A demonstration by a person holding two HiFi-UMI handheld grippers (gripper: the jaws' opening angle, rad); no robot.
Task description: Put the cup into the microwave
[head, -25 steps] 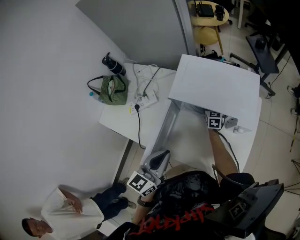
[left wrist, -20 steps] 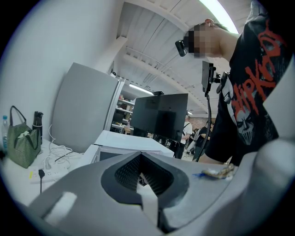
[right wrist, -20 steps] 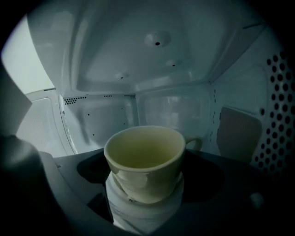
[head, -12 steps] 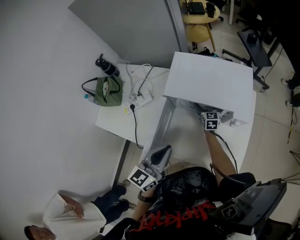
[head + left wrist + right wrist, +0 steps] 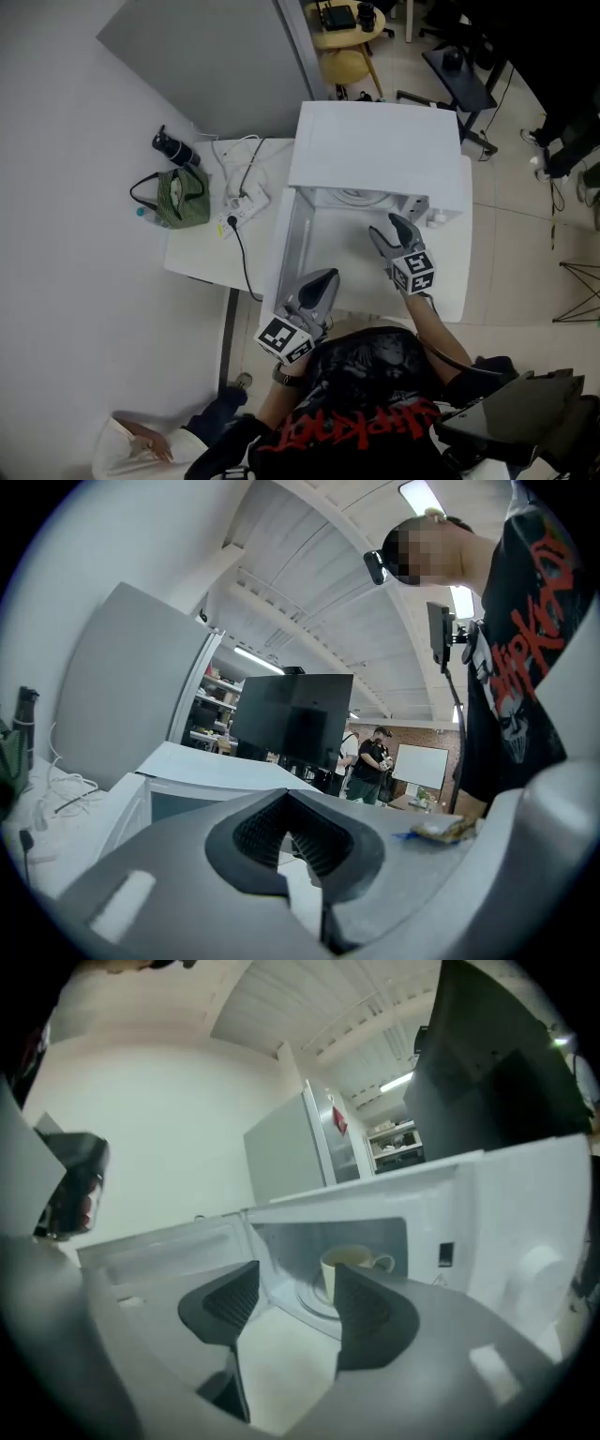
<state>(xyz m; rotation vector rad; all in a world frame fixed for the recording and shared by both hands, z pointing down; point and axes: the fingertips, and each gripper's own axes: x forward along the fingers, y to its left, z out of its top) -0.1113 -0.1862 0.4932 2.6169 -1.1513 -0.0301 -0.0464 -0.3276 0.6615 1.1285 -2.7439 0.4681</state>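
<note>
The white cup (image 5: 349, 1267) is standing upright on the round turntable (image 5: 307, 1302) inside the white microwave (image 5: 375, 150), with its handle pointing right. The microwave door (image 5: 287, 242) is hanging open at the left of the cavity. The right gripper (image 5: 391, 232) is hovering in front of the opening, well apart from the cup; its jaws are spread and closing, with nothing between the pads. The left gripper (image 5: 323, 281) is waiting nearer the person, beside the open door, its jaws pressed together on nothing. On the white table (image 5: 202, 251), left of the microwave, a power strip (image 5: 242, 201), a green bag (image 5: 178, 199) and a dark bottle (image 5: 173, 148) are lying.
</note>
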